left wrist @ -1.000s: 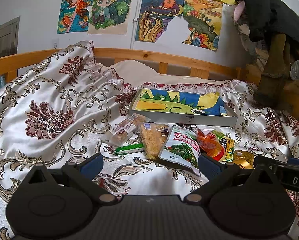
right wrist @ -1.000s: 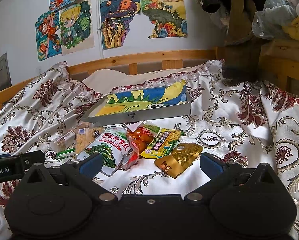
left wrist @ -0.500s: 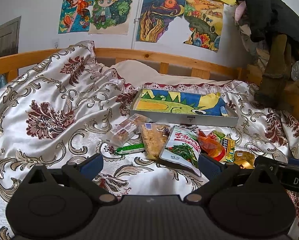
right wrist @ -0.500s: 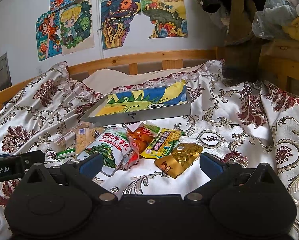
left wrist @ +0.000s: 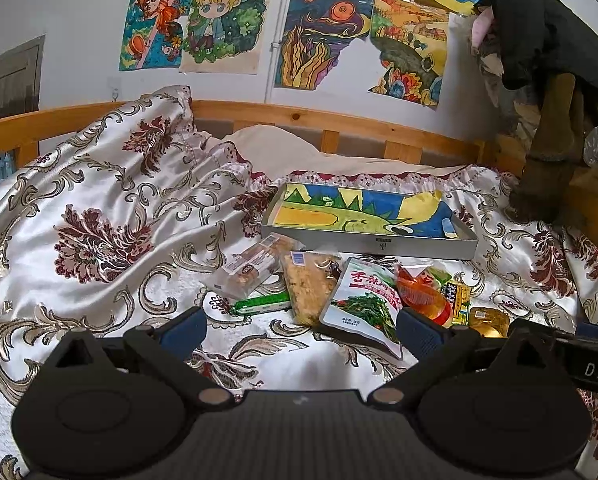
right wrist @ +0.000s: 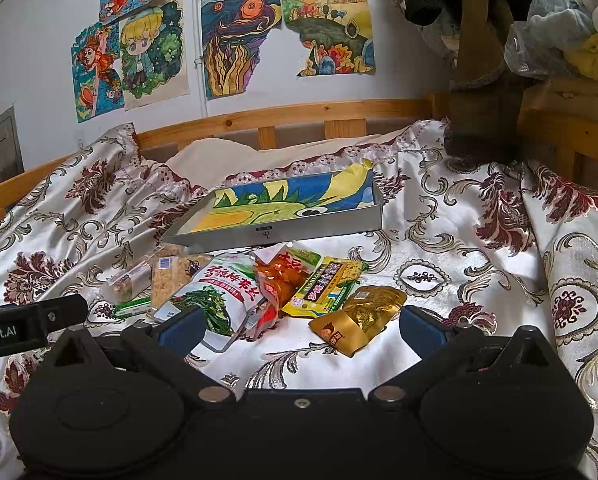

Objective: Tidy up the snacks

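Just short of the snack pile on the bed, left tongs (left wrist: 301, 330) spread wide and empty, blue pads on either side of bare bedspread (left wrist: 99, 216). Beside them, right tongs (right wrist: 299, 326) equally wide, nothing held, aimed at the same pile from the other flank.

Nearest the right tongs, a gold foil pouch (right wrist: 359, 318), at the pile's outer end. Next along the pile, a yellow packet (right wrist: 325, 286), an orange-red pouch (right wrist: 277, 280), a large white-and-green vegetable bag (left wrist: 363, 300), a clear bag of crumbly cake (left wrist: 309, 286), a clear-wrapped pastry (left wrist: 255, 266), and a thin green stick pack (left wrist: 261, 304) tucked at the pile's near edge. Just behind the pile, almost touching it, a shallow grey tray (left wrist: 373, 245) lined with a bright dinosaur drawing, nothing in it yet.

Probably light, all of these, with slick film that crumples and slides; pouches soft and puffy, the cake likely crumbly under a hard squeeze. Best taken by a flat sealed edge or a free corner, gently. Overlaps in the pile likely to drag neighbours along; soft, slippery bedding no firm backing for a pinch.

Both tools held low and level over the bed, side by side, pointing toward the tray; only slivers of a hand visible at the frame edges.
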The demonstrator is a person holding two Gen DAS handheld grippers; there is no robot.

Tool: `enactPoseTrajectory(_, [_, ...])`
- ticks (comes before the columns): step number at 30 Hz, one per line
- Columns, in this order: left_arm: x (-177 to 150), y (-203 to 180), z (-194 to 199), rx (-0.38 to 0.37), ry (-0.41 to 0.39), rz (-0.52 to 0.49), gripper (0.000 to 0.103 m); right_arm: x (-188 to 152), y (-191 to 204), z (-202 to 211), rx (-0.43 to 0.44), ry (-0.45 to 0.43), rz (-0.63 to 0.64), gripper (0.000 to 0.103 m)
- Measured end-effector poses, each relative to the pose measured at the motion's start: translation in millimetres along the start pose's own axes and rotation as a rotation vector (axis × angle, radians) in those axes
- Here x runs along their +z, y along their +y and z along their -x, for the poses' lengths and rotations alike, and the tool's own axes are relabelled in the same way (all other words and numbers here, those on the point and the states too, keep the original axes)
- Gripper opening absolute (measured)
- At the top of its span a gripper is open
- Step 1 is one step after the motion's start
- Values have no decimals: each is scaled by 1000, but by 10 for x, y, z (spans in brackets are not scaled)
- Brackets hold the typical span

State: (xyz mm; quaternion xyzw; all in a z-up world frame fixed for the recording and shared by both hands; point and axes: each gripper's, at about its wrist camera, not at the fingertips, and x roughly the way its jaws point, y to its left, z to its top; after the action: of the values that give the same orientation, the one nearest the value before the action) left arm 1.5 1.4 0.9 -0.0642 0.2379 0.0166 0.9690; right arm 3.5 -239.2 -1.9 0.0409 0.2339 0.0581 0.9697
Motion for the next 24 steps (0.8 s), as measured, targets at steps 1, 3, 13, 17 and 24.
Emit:
enactPoseTrajectory(1, [7, -1, -1, 0, -1, 0, 103, -27, 8, -21, 0, 0, 0, 102])
enactPoseTrajectory(3, [13, -10, 3, 2, -3, -2, 103, -30, 3, -30, 2, 0, 1, 102])
enactPoseTrajectory(13, [49, -24, 65, -9, -19, 9, 103, 39, 55, 85, 15, -10, 24, 102])
enactPoseTrajectory(17, [56, -46, 111, -7, -31, 2, 103, 70, 61, 116, 18, -4, 39, 102])
enactPoseTrajectory(24, [74, -78, 155, -6, -31, 4, 103, 89, 68, 196, -26, -14, 66, 102])
